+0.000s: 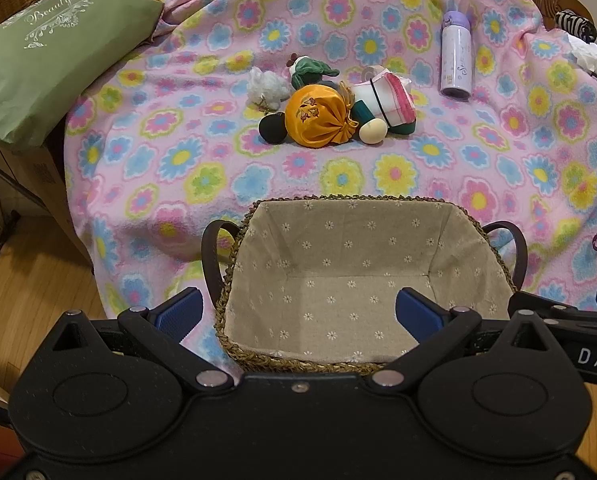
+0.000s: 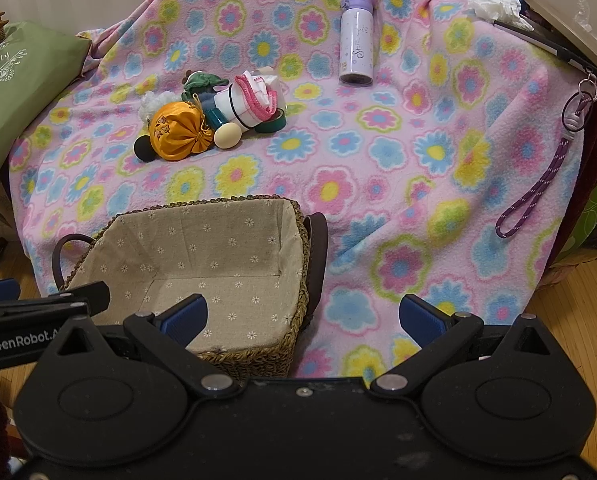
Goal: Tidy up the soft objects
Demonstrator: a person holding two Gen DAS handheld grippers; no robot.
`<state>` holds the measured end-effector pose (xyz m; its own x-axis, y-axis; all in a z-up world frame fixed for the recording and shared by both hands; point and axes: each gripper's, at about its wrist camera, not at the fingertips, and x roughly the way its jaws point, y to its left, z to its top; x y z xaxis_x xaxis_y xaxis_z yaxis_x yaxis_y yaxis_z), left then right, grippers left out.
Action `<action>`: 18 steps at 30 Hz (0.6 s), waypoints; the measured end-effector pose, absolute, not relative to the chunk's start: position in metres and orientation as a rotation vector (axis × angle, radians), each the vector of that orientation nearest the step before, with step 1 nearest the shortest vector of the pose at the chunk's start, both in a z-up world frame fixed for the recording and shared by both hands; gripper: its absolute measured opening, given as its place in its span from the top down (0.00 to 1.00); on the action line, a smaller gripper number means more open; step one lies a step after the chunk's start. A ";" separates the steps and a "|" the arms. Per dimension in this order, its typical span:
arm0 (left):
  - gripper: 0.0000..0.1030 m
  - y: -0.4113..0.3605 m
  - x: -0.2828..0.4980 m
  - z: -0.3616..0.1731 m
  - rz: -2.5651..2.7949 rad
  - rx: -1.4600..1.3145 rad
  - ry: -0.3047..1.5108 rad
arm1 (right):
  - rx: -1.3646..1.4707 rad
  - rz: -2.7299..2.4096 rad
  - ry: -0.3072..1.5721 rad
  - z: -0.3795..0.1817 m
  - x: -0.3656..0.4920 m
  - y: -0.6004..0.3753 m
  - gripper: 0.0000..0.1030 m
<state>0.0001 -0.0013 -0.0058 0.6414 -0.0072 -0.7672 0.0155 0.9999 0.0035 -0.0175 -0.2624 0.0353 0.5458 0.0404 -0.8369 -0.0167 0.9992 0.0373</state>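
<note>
Green bag (image 1: 46, 56) reads "Beauty"; the left gripper (image 2: 26, 308) reads "GenRobot" (right view only). Left gripper (image 1: 298, 312) and right gripper (image 2: 302, 316) gape wide, empty, over the basket (image 1: 338, 199).

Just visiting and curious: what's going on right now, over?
Left gripper open, right gripper open, both empty. Basket empty; soft-toy pile untouched beyond it. Nothing in the way.

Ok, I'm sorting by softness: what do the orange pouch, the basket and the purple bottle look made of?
Orange pouch: shiny satin-like fabric, gathered folds and embroidery.
Basket: braided straw or seagrass rim, matte linen-like lining printed with small flowers.
Purple bottle: smooth hard shell, likely coated metal or plastic; cannot tell which.
</note>
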 end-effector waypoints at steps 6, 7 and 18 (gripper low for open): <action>0.03 -0.002 -0.002 -0.010 -0.013 0.007 0.879 | 0.024 0.036 0.992 0.035 -0.017 -0.262 0.00; 0.03 -0.001 -0.002 -0.010 -0.014 0.006 0.880 | 0.023 0.037 0.992 0.035 -0.017 -0.262 0.00; 0.03 0.008 0.014 -0.008 0.006 0.030 0.827 | -0.003 0.040 0.896 0.041 0.001 -0.260 0.01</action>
